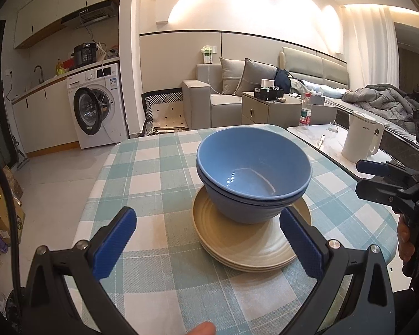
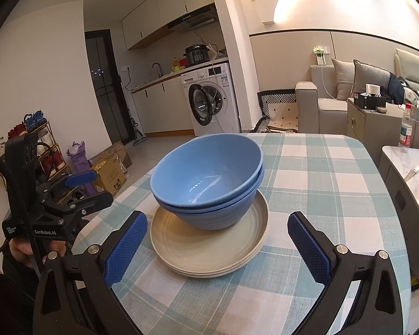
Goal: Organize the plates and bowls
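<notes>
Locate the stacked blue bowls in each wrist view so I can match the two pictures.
Left wrist: the two nested blue bowls sit centre, tilted on the stack of round beige plates.
Right wrist: the bowls sit just left of centre, on the same plates.
Shared landmark: the white front-loading washing machine.

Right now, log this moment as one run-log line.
left gripper: open | right gripper: open | two nested blue bowls on stacked beige plates | checked tablecloth
</notes>
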The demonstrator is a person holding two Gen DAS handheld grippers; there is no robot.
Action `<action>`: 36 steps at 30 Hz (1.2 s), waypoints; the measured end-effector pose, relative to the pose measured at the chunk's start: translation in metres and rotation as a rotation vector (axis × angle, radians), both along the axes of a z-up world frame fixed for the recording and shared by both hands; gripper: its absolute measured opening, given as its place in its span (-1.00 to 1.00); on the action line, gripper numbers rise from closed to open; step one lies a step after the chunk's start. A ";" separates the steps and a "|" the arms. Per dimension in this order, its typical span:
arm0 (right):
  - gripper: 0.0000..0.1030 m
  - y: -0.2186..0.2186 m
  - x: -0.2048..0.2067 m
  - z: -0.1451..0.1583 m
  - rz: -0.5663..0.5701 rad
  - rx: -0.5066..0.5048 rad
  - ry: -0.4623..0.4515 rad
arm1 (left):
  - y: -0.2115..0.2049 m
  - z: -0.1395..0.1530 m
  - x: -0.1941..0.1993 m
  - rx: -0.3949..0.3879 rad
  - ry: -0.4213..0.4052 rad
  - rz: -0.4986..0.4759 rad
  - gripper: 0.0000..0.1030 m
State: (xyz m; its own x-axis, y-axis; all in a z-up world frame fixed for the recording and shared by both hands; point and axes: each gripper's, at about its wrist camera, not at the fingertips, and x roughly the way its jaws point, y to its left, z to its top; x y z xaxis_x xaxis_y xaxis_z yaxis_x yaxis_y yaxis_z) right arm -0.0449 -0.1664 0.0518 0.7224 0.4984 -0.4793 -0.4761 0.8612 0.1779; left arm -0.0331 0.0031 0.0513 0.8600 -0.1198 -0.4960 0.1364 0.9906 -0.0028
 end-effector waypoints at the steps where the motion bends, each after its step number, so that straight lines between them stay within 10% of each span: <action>1: 0.99 0.000 -0.003 0.000 -0.004 -0.004 -0.008 | 0.000 0.000 -0.002 0.002 -0.003 -0.001 1.00; 36: 0.99 -0.006 -0.072 -0.011 -0.031 0.000 -0.171 | 0.000 -0.021 -0.046 -0.018 -0.093 0.041 1.00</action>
